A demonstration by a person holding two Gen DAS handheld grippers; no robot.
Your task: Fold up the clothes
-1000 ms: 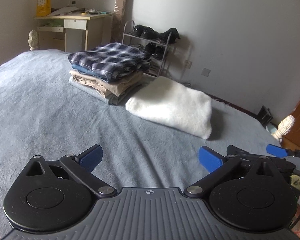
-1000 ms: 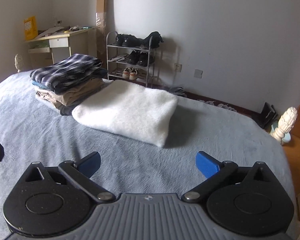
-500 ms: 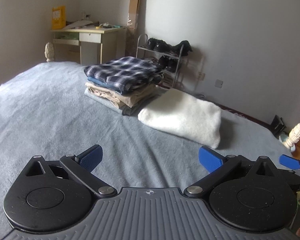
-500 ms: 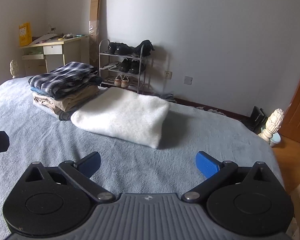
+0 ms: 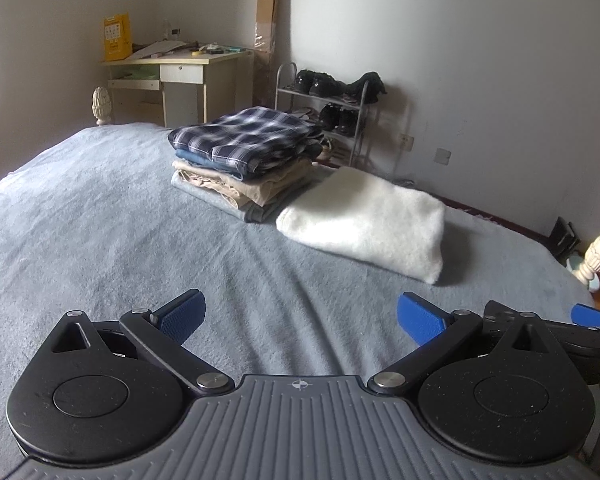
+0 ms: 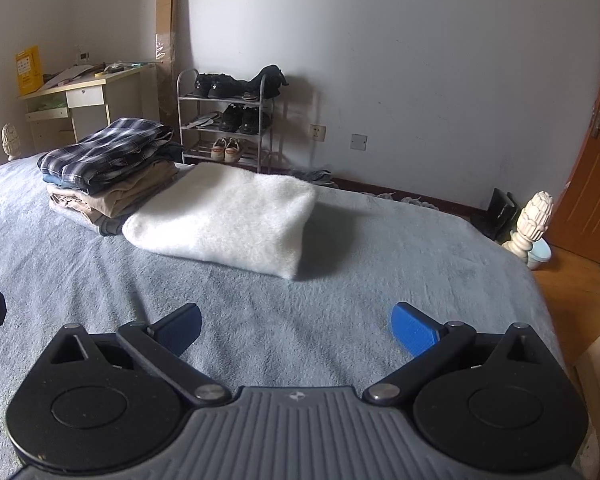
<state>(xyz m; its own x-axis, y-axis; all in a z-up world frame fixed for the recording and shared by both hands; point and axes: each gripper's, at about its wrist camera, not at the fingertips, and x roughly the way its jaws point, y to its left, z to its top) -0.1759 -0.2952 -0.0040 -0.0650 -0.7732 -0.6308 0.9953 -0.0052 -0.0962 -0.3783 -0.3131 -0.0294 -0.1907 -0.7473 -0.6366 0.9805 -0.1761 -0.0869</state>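
A folded white fluffy garment (image 5: 364, 220) (image 6: 228, 216) lies on the grey-blue bed (image 5: 100, 232) (image 6: 400, 248). Just left of it stands a stack of folded clothes (image 5: 244, 160) (image 6: 108, 172) with a dark plaid shirt on top. My left gripper (image 5: 302, 318) hovers over the bed short of the garment, open and empty. My right gripper (image 6: 296, 324) is open and empty too, also well back from the white garment. One blue pad of the right gripper (image 5: 590, 315) shows at the right edge of the left wrist view.
Behind the bed stand a shoe rack (image 6: 228, 128) against the white wall and a cluttered desk (image 5: 180, 80) in the corner. Carved bedposts (image 6: 532, 220) (image 5: 100, 104) mark the far corners. A wooden door (image 6: 596, 160) is at the right.
Both grippers have risen and drawn back from the clothes, which now look smaller and farther off. More of the walls and the door has come into view. Both stay open.
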